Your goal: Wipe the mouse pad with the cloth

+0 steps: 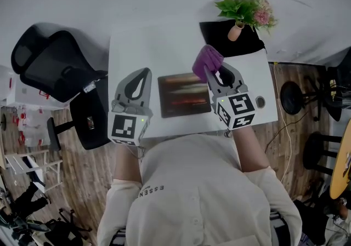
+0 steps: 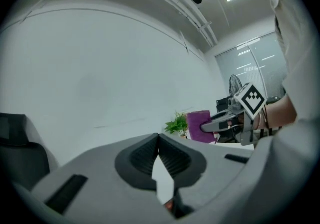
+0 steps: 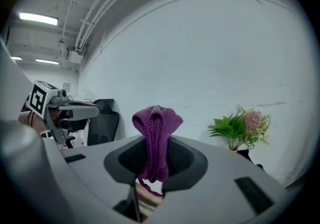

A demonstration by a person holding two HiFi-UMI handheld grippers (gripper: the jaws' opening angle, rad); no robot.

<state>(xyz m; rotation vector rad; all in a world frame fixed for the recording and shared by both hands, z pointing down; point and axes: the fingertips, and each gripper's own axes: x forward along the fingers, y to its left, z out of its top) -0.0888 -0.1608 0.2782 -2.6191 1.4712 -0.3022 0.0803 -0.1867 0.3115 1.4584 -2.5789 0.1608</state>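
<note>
A dark brownish mouse pad lies in the middle of the white table. My right gripper is raised over the pad's right edge, shut on a bunched purple cloth that sticks up between its jaws; the cloth fills the centre of the right gripper view. My left gripper is held up left of the pad with its jaws closed on nothing, the pads meeting at the tips. The left gripper view shows the cloth held in the other gripper.
A potted plant with pink flowers stands on a black mat at the table's back right. A small dark round object sits near the right edge. A black office chair stands left of the table.
</note>
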